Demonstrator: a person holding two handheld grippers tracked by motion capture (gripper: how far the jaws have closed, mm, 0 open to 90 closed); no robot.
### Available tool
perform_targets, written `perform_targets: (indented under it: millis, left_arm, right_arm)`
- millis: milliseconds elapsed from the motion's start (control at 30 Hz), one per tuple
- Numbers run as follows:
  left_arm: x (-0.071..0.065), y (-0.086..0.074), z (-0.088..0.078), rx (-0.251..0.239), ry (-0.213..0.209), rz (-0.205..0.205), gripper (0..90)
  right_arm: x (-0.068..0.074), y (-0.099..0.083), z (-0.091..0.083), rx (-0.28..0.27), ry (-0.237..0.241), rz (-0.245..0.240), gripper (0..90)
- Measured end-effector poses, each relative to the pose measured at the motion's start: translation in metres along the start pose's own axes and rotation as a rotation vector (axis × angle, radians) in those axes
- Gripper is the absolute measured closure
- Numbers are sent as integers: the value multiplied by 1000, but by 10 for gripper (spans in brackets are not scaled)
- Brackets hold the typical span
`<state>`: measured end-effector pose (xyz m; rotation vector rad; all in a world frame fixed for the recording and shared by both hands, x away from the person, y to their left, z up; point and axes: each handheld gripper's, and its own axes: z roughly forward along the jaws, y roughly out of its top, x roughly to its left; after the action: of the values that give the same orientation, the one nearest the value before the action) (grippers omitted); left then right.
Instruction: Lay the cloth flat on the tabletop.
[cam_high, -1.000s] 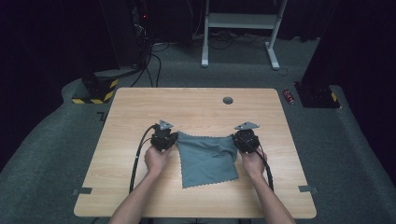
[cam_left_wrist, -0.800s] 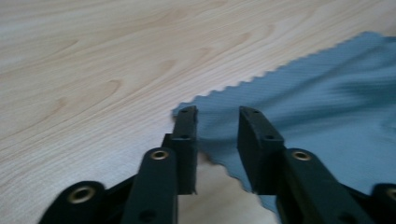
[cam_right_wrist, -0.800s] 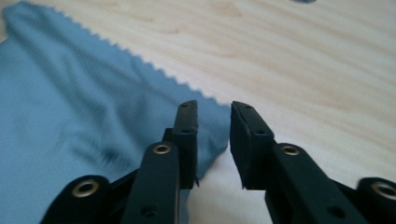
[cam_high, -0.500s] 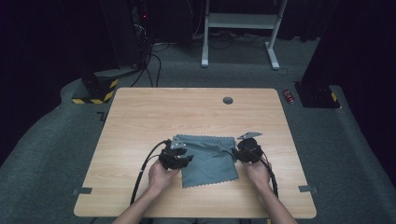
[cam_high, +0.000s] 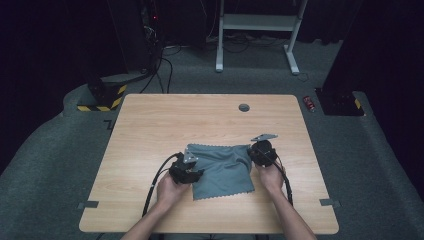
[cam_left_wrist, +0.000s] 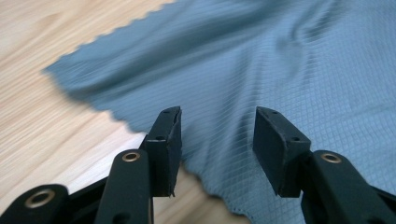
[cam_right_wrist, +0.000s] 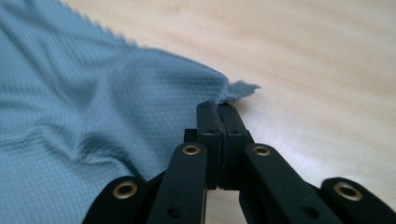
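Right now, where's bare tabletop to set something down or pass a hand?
The far half of the table is bare from the cloth up to the grommet hole. Bare strips also run along the left and right edges. The near centre is crowded: the left gripper open over the cloth's left edge, the right gripper pinching its far right corner.

One blue-grey microfibre cloth (cam_high: 222, 170) lies on one wooden worktop (cam_high: 165, 125). Two handheld grippers are at it, the left gripper (cam_high: 192, 173) and the right gripper (cam_high: 252, 152), each with two black fingers (cam_left_wrist: 166, 140).
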<state>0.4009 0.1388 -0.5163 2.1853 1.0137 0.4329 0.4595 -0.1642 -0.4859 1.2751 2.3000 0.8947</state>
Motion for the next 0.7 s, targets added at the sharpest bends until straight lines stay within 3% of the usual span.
perform_targets:
  millis: [133,200,267,367,433,567,700]
  left_arm:
    - [13,-11,-7,-30,23,-31,550]
    - [15,-18,-9,-62,20,-34,546]
    - [15,-25,-11,-97,16,-30,518]
    - [16,-27,-12,-89,31,-47,439]
    - [15,-27,-12,-87,37,-55,414]
    - [16,-27,-12,-84,46,-52,391]
    - [15,-27,-11,-83,45,-59,385]
  right_arm:
    - [1,12,-6,-12,4,-1,886]
    - [1,14,3,42,24,7,854]
    - [2,11,11,64,20,7,783]
    - [-1,7,16,55,47,71,703]
    - [-3,8,16,34,94,117,740]
    - [5,15,12,-43,99,93,865]
    - [29,22,16,-36,139,-8,875]
